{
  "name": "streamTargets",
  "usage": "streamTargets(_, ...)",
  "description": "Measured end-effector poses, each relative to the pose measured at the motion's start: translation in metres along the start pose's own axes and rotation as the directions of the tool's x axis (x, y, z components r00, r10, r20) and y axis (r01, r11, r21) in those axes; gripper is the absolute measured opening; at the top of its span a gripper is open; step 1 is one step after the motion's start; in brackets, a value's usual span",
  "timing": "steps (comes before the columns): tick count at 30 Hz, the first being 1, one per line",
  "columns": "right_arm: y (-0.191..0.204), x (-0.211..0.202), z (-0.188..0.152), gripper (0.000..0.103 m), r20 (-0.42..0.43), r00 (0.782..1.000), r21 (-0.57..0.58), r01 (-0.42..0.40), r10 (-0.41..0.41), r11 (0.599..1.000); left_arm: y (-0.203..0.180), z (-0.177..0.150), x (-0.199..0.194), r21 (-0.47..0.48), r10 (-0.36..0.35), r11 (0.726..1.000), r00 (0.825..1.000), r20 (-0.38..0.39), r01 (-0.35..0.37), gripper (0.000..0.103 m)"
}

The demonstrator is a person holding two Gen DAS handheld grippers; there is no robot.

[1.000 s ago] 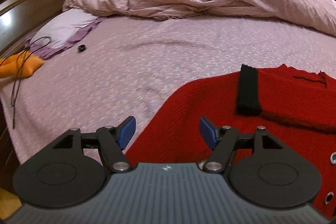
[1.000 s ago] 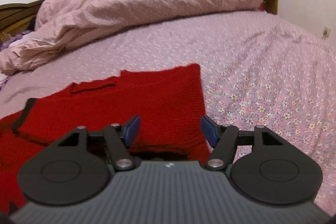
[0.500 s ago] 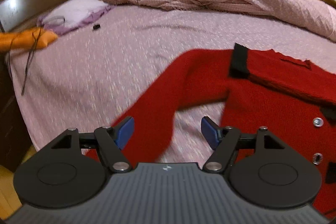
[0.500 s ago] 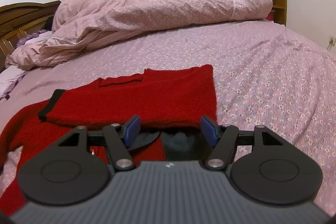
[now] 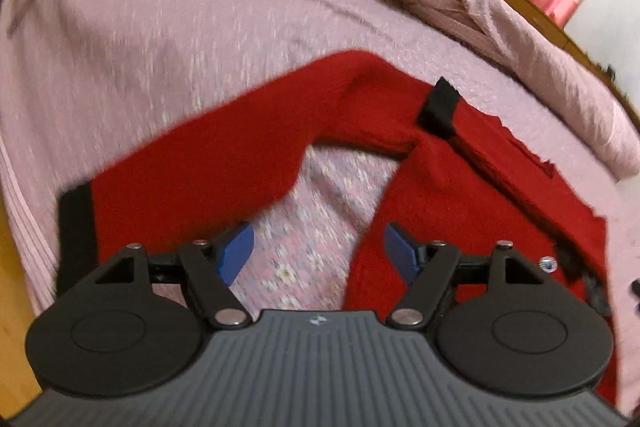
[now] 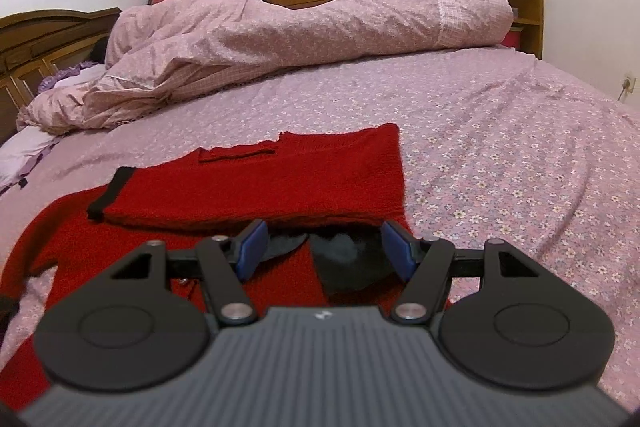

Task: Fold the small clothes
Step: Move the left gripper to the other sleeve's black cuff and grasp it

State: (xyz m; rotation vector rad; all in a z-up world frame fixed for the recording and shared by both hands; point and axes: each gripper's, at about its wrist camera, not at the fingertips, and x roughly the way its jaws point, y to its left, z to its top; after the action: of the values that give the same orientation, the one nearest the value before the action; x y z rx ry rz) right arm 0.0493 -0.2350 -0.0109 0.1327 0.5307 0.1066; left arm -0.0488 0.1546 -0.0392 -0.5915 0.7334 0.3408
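The left gripper (image 5: 316,253) hangs wide open and empty above the red cardigan's (image 5: 400,115) spread sleeve (image 5: 192,171) on the bedsheet (image 5: 200,39); the right gripper (image 6: 326,249) gapes empty too. The soft, limp knit looks best pinched near its black cuff (image 5: 76,227). Only the right view shows the folded-over sleeve (image 6: 256,193).

left wrist: high, tilted down, blurred | right wrist: low, level (headboard left) | shared: red sweater (image 5: 248,143) (image 6: 256,187)

Right tongs (image 6: 320,247) spread apart, empty, poised over red cardigan (image 6: 260,183) lying partly folded on floral bed (image 6: 500,147).
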Motion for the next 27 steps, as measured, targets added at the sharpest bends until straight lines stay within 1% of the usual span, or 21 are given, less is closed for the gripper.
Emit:
streamTargets(1, 0.000, 0.000, 0.000, 0.066, -0.002, 1.000, 0.001, 0.001, -0.001, 1.000, 0.003, -0.001, 0.002, -0.026, -0.017, 1.000, 1.000, -0.010, 0.017, 0.078)
streamTargets(2, 0.000, -0.001, -0.001, 0.066, -0.003, 1.000, 0.002, 0.001, -0.001, 1.000, 0.002, -0.002, 0.004, -0.034, -0.022, 0.999, 1.000, -0.002, 0.022, 0.079)
streamTargets(4, 0.000, -0.001, -0.002, 0.066, -0.006, 1.000, 0.001, -0.003, 0.003, 1.000, 0.002, -0.002, 0.005, -0.046, -0.033, 0.998, 0.999, 0.017, 0.033, 0.080)
streamTargets(6, 0.001, -0.001, -0.004, 0.066, -0.012, 1.000, -0.001, -0.004, 0.004, 1.000, 0.004, -0.001, 0.008, -0.078, -0.054, 0.995, 0.997, 0.046, 0.057, 0.081)
streamTargets(7, 0.001, 0.000, -0.004, 0.066, -0.016, 1.000, -0.001, -0.004, 0.004, 1.000, 0.007, 0.001, 0.009, -0.097, -0.052, 0.994, 0.997, 0.064, 0.059, 0.081)
streamTargets(11, 0.002, 0.000, -0.007, 0.066, -0.023, 1.000, 0.006, -0.006, 0.007, 1.000, 0.021, 0.011, 0.017, -0.187, 0.026, 0.982, 0.995, 0.097, -0.007, 0.081)
streamTargets(15, 0.002, -0.001, -0.008, 0.066, -0.022, 1.000, 0.002, -0.002, 0.002, 1.000, 0.028, 0.020, 0.016, -0.227, 0.071, 0.973, 0.987, 0.145, -0.036, 0.081)
streamTargets(20, 0.002, 0.003, -0.012, 0.066, -0.041, 0.999, 0.008, -0.001, 0.002, 1.000, 0.030, 0.026, 0.012, -0.247, 0.065, 0.969, 0.980, 0.186, -0.017, 0.081)
streamTargets(23, 0.003, 0.003, -0.014, 0.066, -0.049, 0.999, 0.005, -0.003, 0.003, 1.000, 0.040, 0.021, 0.002, -0.308, 0.061, 0.951, 0.977, 0.205, 0.005, 0.081)
streamTargets(27, 0.004, 0.003, -0.015, 0.066, -0.054, 0.999, 0.001, -0.003, 0.004, 1.000, 0.052, 0.017, -0.005, -0.424, 0.056, 0.905, 0.974, 0.220, 0.044, 0.081)
